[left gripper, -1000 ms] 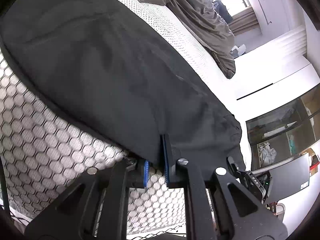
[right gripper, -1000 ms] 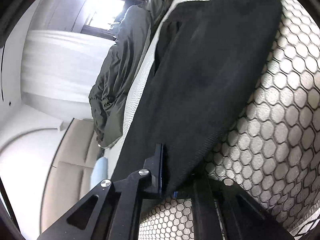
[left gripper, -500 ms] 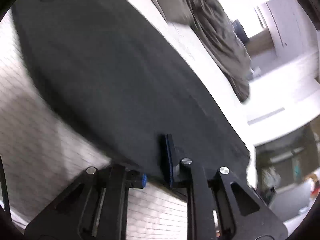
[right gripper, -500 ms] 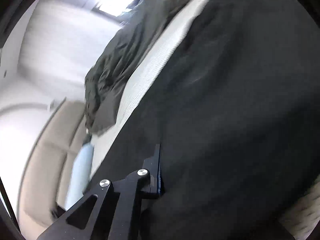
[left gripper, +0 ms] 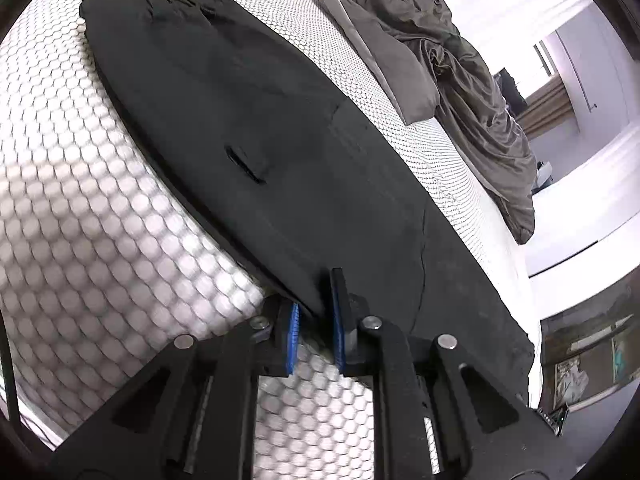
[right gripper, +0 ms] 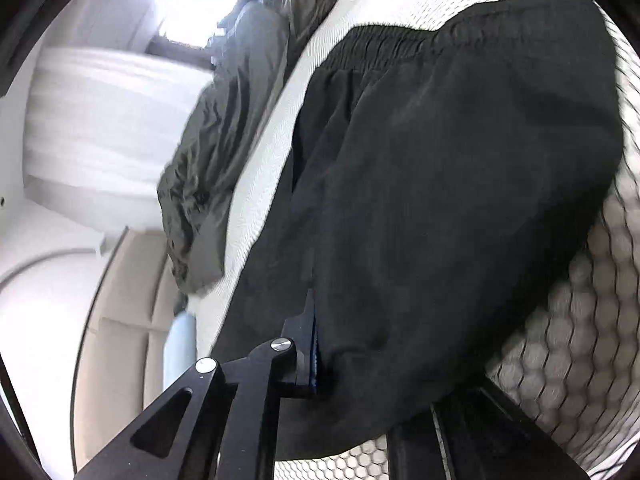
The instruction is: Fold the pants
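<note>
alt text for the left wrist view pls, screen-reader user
The left gripper, its blue-padded fingers pinching the near edge of black pants spread flat on a white honeycomb-patterned mattress. A crumpled grey duvet lies beyond the pants.

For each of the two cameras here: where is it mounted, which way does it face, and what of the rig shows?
Left wrist: on the left claw, looking along the black pants toward their waistband; both its fingers show, pinching the hem.
Right wrist: on the right claw, close over the pants' bunched cloth; one finger shows.
Shared: pants, honeycomb mattress, grey duvet.
</note>
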Tool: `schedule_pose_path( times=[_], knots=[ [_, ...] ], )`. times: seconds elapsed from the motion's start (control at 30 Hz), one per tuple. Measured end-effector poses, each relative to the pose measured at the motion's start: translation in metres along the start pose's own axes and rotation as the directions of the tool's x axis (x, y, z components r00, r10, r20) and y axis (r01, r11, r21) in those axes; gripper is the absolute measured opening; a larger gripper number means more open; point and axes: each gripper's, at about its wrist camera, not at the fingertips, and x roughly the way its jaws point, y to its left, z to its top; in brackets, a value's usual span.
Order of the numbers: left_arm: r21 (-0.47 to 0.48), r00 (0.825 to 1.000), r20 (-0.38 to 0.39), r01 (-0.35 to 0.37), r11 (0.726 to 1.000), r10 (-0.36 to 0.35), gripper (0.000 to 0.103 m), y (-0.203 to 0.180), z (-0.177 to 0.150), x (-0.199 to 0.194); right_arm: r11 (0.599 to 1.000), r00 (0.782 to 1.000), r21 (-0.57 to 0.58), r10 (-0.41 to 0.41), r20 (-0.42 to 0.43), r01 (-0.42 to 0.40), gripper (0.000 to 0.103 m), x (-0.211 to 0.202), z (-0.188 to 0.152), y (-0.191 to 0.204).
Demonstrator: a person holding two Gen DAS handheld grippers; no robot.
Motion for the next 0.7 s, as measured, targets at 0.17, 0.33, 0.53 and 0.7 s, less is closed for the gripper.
schedule_pose_path(
  times=[0.17, 0.33, 0.53, 0.7],
  knots=[
    [0.042, 1.0, -0.015, 0.01, 0.999, -0.009, 0.012, 0.01, 0.013, -0.003, 1.0, 1.0, -0.014, 0.016, -0.018, -0.016, 0.017, -0.009, 0.005, -0.007],
    [0.029, 1.0, -0.002, 0.026, 0.999, -0.026, 0.012, 0.018, 0.014, -0.002, 0.998, 0.997, 0.015, 0.068, 0.032, -0.068, 0.017, -0.023, -0.005, -0.026],
    [0.013, 1.0, -0.006, 0.023, 1.0, -0.023, 0.011, 0.014, 0.005, -0.005, 0.999, 0.995, -0.031, 0.015, 0.1, -0.012, 0.017, -0.005, 0.009, -0.016],
    [0.011, 0.999, -0.016, 0.048, 0.999, -0.048, 0.01, 0.023, 0.002, -0.008, 0.996, 0.984, -0.062, -0.056, 0.169, 0.067, 0.014, -0.007, 0.014, -0.012]
  ],
)
